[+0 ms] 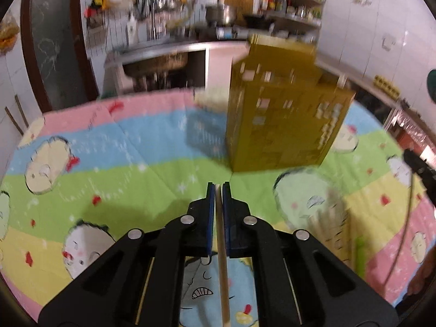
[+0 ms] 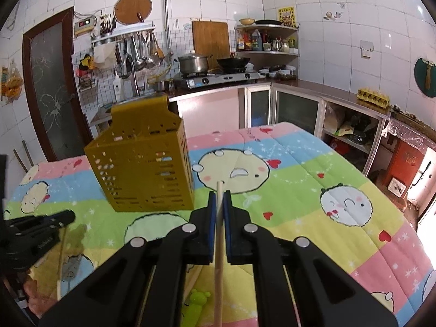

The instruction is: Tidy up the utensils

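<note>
A: In the left wrist view, the left gripper (image 1: 218,188) is seen pressed together on a wooden chopstick (image 1: 222,259), which runs from between the blue pads (image 1: 209,218) back toward six o'clock. The yellow perforated utensil holder (image 1: 283,109) stands at about one o'clock on the cartoon-print cloth (image 1: 109,141), well beyond the tips. The picture is smeared, so finer detail of the holder's top cannot be told.

B: How is the step best done?

A: It is judged that the stick should be carried over the holder's open top, tipped closer to upright, and let go only once its lower end is inside the walls. The thin grip should be kept firm, since a round stick may swivel between flat pads.

B: And the right wrist view?

A: There the right gripper (image 2: 220,199) is likewise pinched on a second chopstick (image 2: 218,245), whose end pokes just past the tips toward twelve o'clock. The utensil holder (image 2: 141,163) is seen sharply at ten o'clock, its slots and raised back plate clear. The left gripper (image 2: 43,229) shows at nine o'clock with its thin stick hanging below it. A green item (image 2: 197,302) lies on the cloth near six o'clock, partly hidden.

B: What is given only here?

A: The holder's shape, unblurred, and the left gripper seen from outside, with the holder beyond it.
</note>
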`<state>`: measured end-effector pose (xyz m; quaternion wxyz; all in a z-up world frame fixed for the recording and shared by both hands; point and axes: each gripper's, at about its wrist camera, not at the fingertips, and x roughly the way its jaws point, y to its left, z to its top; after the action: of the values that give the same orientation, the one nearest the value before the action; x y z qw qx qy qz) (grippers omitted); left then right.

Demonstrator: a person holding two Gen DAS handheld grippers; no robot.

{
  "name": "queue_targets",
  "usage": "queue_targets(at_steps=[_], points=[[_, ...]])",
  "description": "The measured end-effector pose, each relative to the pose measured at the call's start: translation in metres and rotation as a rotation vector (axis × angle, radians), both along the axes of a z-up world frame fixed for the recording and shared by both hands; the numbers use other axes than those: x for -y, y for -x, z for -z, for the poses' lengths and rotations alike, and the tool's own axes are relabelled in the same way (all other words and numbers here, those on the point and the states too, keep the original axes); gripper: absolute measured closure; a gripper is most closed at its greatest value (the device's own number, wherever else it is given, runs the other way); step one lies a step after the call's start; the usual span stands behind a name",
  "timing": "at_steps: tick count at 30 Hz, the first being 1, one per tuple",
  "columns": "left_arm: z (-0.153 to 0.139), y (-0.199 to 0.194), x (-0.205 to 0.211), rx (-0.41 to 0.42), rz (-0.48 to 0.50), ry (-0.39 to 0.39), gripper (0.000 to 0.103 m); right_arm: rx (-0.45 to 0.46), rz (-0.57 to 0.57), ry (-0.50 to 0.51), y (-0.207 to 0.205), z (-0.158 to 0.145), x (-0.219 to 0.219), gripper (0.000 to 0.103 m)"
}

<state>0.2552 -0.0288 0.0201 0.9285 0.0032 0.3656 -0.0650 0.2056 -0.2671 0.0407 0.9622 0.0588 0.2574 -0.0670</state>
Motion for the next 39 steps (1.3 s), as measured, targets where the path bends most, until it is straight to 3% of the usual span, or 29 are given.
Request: queue_targets(at_steps=[7,11,14,17,19,20,21,24,31,34,39], points=[[-0.049,0.032,0.0,0.203,0.026,0.036,0.099,0.079,-0.006,0.009,0.012,-0.023,-0.001,0.097],[-0.056,0.04,0.003,0.259,0.036,0.015,0.099,0.119,-0.007,0.026,0.017,-0.033,-0.004,0.097],[-0.047,0.03,0.002,0.201,0.041,0.015,0.099,0.113,-0.012,0.028,0.017,-0.033,-0.005,0.097],[-0.029,0.01,-0.003,0.085,0.04,0.039,0.096,0.098,-0.007,0.037,0.015,-0.029,-0.005,0.097],[-0.012,-0.005,-0.007,-0.01,0.03,0.042,0.081,0.075,-0.008,0.03,0.011,-0.024,-0.004,0.097],[-0.002,-0.013,-0.009,-0.062,0.023,0.051,0.066,0.07,-0.006,0.027,0.008,-0.023,-0.002,0.097],[0.005,-0.016,-0.011,-0.09,0.016,0.054,0.061,0.062,-0.002,0.026,0.005,-0.021,-0.001,0.097],[0.029,-0.03,-0.011,-0.163,-0.009,0.023,0.06,0.041,0.007,0.006,-0.003,-0.015,0.005,0.097],[0.068,-0.041,-0.002,-0.233,-0.024,-0.05,0.06,0.016,0.012,-0.008,-0.015,0.0,0.008,0.097],[0.074,-0.039,0.003,-0.199,-0.029,-0.091,0.064,0.005,0.009,-0.015,-0.019,0.006,0.01,0.097],[0.072,-0.04,0.008,-0.194,-0.017,-0.079,0.094,-0.008,0.009,-0.023,-0.023,0.014,0.011,0.097]])
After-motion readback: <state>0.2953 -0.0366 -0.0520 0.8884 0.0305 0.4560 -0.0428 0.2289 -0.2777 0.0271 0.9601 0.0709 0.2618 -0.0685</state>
